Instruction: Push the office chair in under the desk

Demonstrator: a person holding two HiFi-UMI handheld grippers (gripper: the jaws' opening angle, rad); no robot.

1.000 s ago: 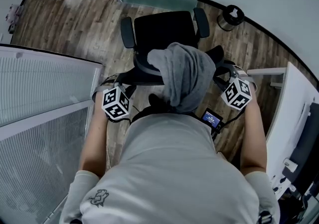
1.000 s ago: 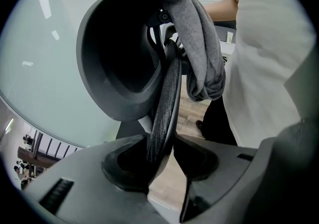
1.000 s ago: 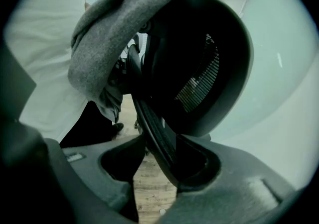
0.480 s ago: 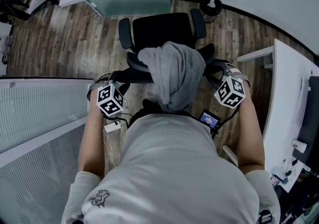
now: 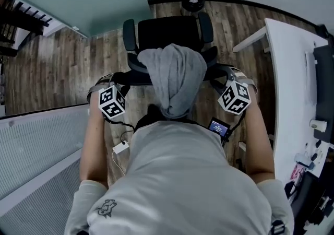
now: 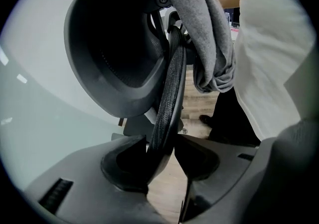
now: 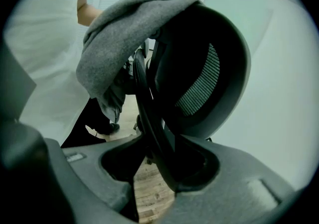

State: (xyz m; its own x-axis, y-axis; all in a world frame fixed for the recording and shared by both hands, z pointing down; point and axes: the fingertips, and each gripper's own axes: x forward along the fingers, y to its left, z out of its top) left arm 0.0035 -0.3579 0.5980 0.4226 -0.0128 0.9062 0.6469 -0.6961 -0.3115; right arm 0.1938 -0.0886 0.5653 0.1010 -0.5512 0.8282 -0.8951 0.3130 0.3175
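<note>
A black office chair (image 5: pixel 168 31) stands in front of me on the wood floor, a grey garment (image 5: pixel 175 74) draped over its backrest. My left gripper (image 5: pixel 121 80) holds the backrest's left edge (image 6: pixel 172 88), its pads pressing the rim; its jaws have just eased slightly wider. On the right edge (image 7: pixel 145 98) my right gripper (image 5: pixel 222 74) grips likewise, its jaws just closed a little. The white desk (image 5: pixel 292 87) lies to the right of the chair. In the gripper views the rim runs between the left gripper's (image 6: pixel 162 151) and the right gripper's (image 7: pixel 159 161) jaws.
A small round black bin (image 5: pixel 193 0) sits by the wall behind the chair. A ribbed white partition (image 5: pixel 36 145) runs along the left. Monitor and small items (image 5: pixel 318 124) occupy the desk's right part. The person's white-clad body fills the foreground.
The chair and both grippers have swung round together; the desk has come further into view at the right, and the bin has slid leftward to behind the chair. Both grips persist.
</note>
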